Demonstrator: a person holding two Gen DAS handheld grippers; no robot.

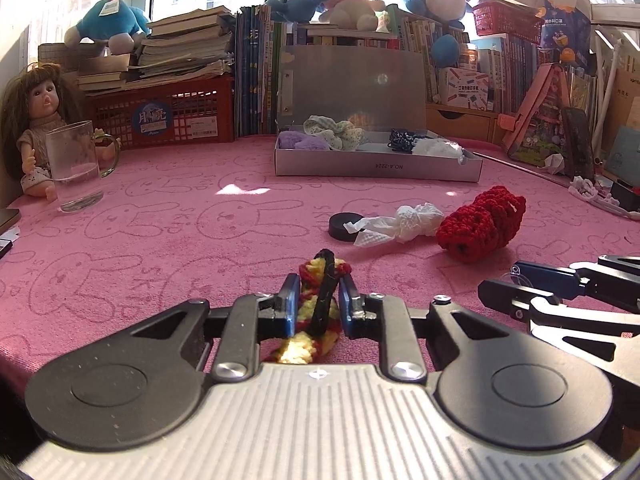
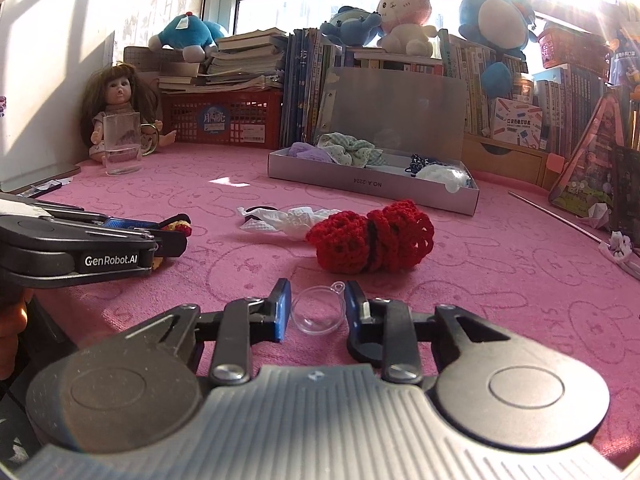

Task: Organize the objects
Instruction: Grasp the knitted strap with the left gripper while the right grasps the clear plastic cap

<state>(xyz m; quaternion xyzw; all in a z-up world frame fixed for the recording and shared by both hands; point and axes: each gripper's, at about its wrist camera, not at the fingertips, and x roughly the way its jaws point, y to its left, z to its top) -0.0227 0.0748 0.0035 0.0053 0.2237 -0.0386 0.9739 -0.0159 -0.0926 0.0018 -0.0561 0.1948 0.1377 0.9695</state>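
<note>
My left gripper (image 1: pixel 320 284) is shut on a yellow-and-red crocheted scrunchie (image 1: pixel 298 350) with a black band, low over the pink cloth. My right gripper (image 2: pixel 318 286) is shut on a small clear plastic ball (image 2: pixel 318 314) with a loop on top, which rests on the cloth. Past both lie a red crocheted piece (image 2: pixel 372 238), a crumpled white tissue (image 1: pixel 404 220) and a black disc (image 1: pixel 344 226). Farther back, an open grey box (image 1: pixel 376 166) holds several fabric scrunchies. In the right wrist view the left gripper (image 2: pixel 172 236) shows at the left edge.
A glass mug (image 1: pixel 76 164) with a little water stands at the back left, in front of a doll (image 1: pixel 38 120). A red crate (image 1: pixel 168 116), books and plush toys line the back. A thin metal rod (image 2: pixel 560 216) and clutter sit at the right.
</note>
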